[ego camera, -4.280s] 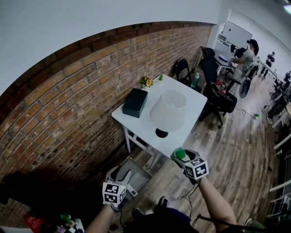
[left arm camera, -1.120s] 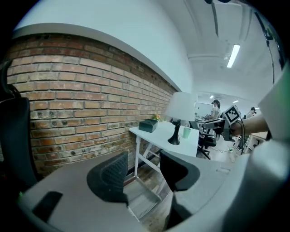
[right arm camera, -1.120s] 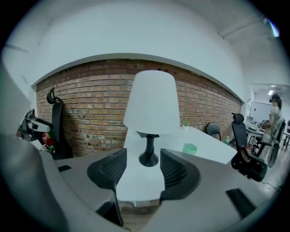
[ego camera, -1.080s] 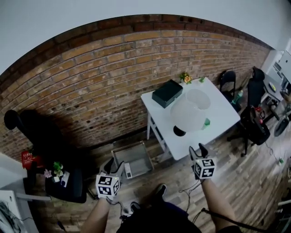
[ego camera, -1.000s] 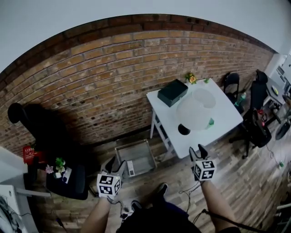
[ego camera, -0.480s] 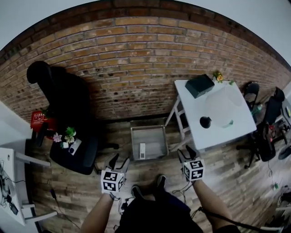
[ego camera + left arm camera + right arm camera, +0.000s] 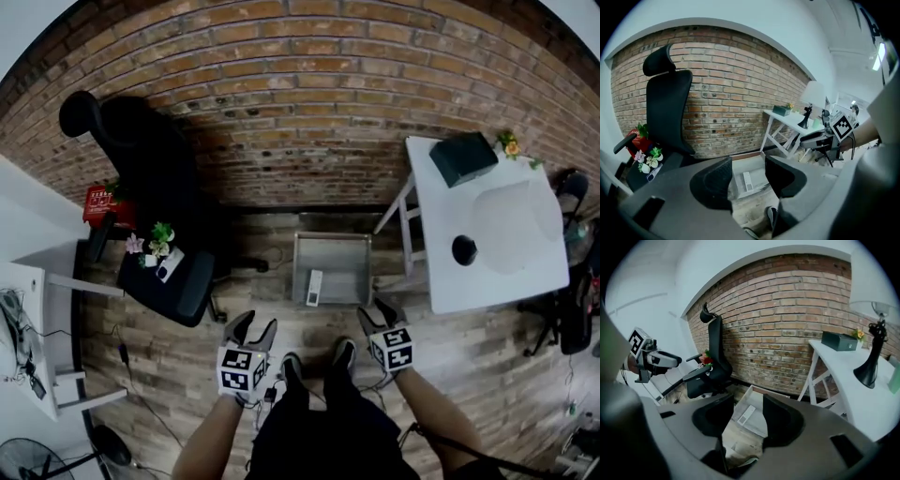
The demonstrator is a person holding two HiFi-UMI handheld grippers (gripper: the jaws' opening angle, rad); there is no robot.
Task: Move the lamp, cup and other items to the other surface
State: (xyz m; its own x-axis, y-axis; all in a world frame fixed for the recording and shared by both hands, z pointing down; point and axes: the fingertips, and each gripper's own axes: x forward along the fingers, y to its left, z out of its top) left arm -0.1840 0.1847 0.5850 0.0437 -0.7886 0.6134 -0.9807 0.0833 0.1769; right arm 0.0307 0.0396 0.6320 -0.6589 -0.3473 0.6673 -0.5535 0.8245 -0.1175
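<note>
Since the table (image 7: pixel 487 281) already carries the lamp (image 7: pixel 511 225) and the chair (image 7: pixel 178 286) holds small flowers (image 7: pixel 150 248), I judge I'm between carries. Left tool (image 7: pixel 254 325) and right tool (image 7: pixel 376 311) are empty, jaws apart. Next: reach the chair, clamp one.

The lamp (image 7: pixel 511 225) and a box (image 7: pixel 463 157) stand on the desk (image 7: pixel 441 272) at right. A tray (image 7: pixel 347 272) lies on the floor (image 7: pixel 150 375) between the desk and the office chair (image 7: pixel 173 281).
</note>
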